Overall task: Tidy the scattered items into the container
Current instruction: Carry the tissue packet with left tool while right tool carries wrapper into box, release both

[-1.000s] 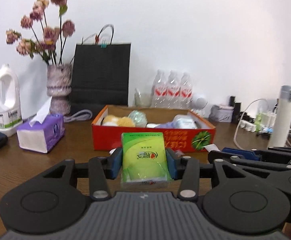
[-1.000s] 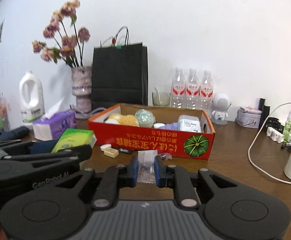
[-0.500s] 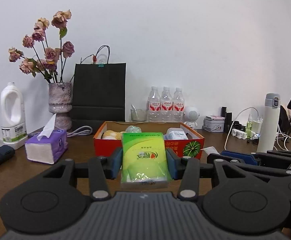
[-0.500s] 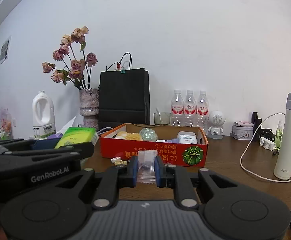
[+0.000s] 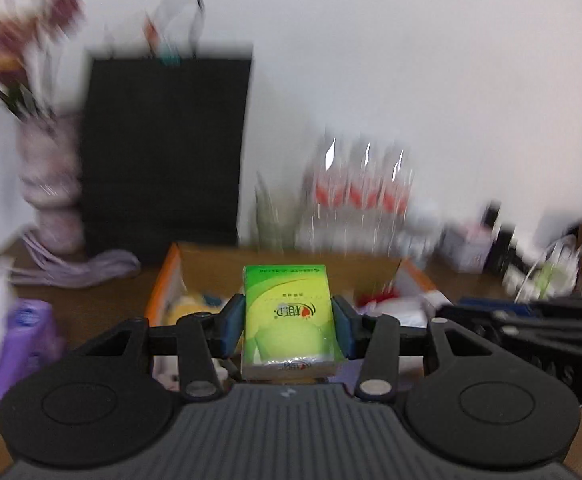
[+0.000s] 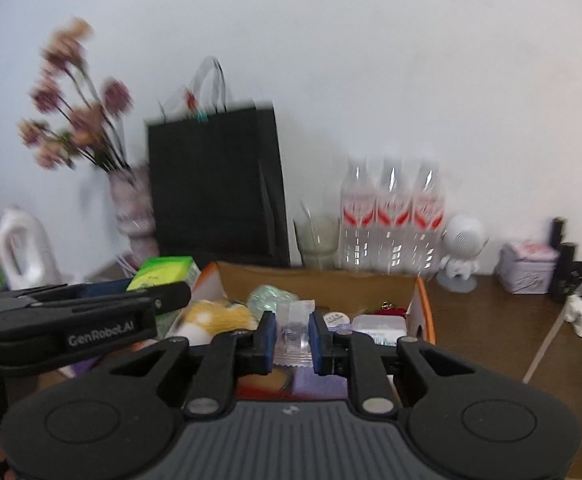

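Left hand-held gripper [image 5: 289, 326] pinching green tissue pack [image 5: 289, 316], right hand-held gripper [image 6: 293, 336] pinching clear sachet [image 6: 294, 326]. Best released low over box [image 6: 423, 312], center frame, clear of rim.

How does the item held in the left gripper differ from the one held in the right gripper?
The green tissue pack is opaque and printed; the clear sachet is see-through. The pack is thick and blocky and spreads the left gripper wide; the thin sachet leaves the right gripper nearly closed. Both are clamped between blue pads, over the open cardboard box.
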Demonstrator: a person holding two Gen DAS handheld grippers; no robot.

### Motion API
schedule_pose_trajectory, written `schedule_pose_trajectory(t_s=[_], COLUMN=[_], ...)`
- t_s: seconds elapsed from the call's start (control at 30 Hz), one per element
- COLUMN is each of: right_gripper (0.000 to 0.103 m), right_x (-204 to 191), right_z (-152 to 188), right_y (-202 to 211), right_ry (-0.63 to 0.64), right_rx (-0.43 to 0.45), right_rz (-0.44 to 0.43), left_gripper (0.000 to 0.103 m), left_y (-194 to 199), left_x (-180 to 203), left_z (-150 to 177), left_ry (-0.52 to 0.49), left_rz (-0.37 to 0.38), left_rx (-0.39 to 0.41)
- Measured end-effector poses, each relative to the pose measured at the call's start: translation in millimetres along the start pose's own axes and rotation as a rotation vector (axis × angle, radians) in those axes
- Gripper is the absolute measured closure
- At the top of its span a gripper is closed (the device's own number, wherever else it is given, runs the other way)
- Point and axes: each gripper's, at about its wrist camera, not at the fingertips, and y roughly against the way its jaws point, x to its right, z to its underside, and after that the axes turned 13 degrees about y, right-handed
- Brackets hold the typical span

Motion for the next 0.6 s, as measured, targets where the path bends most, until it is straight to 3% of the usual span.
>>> schedule_pose_trajectory(t_s=[0.13, 0.23, 0.37, 0.43, 0.57, 0.6], right_gripper=[0.087, 0.086, 0.083, 0.061, 0.055, 0.048], right_x=[32, 40, 35, 35, 40, 42], right_z=[-23, -27, -22, -23, -29, -29], right_y=[-84, -134, -180, -193, -186, -181], right_ry=[-0.056, -0.085, -0.098, -0.127, -0.151, -0.145], right_rx=[-0.201, -0.299, -0.382, -0.396, -0.365, -0.364], right_rz=[-0.095, -0.133, -0.162, -0.183, -0.200, -0.189], left_gripper=[0.046, 0.032, 0.028, 0.024, 0.015, 0.008], left_y=[-57, -71, -68, -65, -63, -66], left_x=[-5, -16, -31, -37, -47, -47], left_z=[-3, 5, -1, -8, -16, -16], left_ry=[-0.020, -0.021, 0.002, 0.010, 0.011, 0.009], left_rz=[-0.017, -0.017, -0.016, -0.037, -0.086, -0.101], left_rx=[-0.138, -0.160, -0.142, -0.124, -0.136, -0.147])
